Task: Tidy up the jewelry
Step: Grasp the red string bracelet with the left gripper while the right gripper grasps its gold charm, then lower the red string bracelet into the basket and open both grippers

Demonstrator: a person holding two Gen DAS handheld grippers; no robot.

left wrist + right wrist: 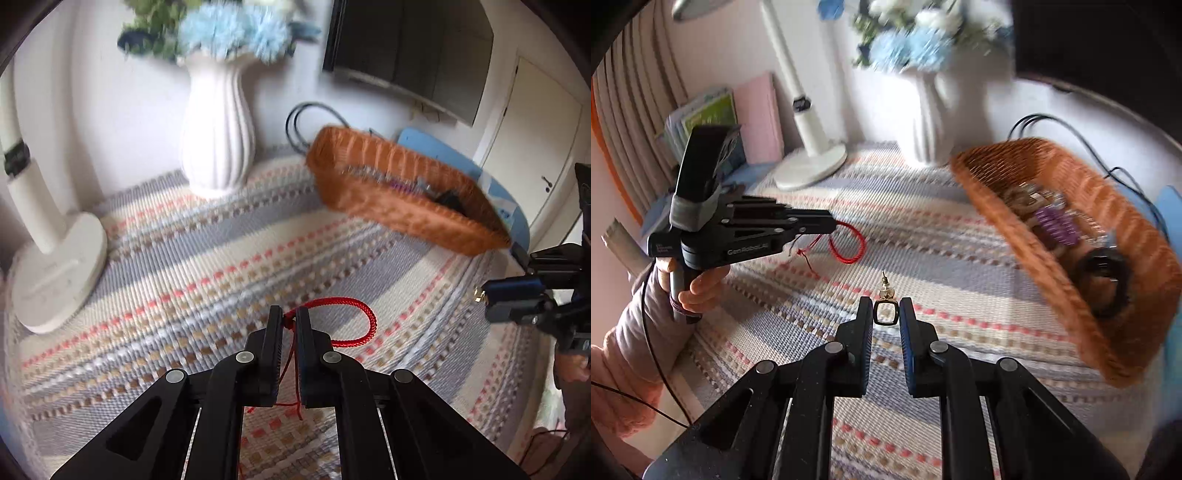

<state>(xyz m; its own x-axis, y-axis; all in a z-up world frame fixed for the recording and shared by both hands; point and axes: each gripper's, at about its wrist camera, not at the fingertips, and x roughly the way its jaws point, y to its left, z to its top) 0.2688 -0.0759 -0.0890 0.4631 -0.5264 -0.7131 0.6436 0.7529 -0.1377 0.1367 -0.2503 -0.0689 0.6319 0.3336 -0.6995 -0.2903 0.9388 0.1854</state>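
My left gripper (pixel 289 316) is shut on a red braided cord bracelet (pixel 347 322); its loop sticks out past the fingertips and its thin tails hang between the fingers. The same bracelet (pixel 849 243) dangles from the left gripper (pixel 833 225) in the right wrist view, above the striped mat. My right gripper (pixel 885 308) is shut on a small earring (pixel 885 312) with a black rectangular frame and a gold post pointing up. The right gripper (pixel 484 295) enters the left wrist view at the right edge. A woven orange basket (pixel 373 201) with several jewelry pieces lies at the back right.
A striped woven mat (pixel 207 266) covers the table. At the back stand a white ribbed vase (pixel 218 136) with blue flowers and a white desk lamp base (pixel 59 273). Black cables (pixel 1052 122) run behind the basket (pixel 1082 325). Books (pixel 709 118) lean at the left.
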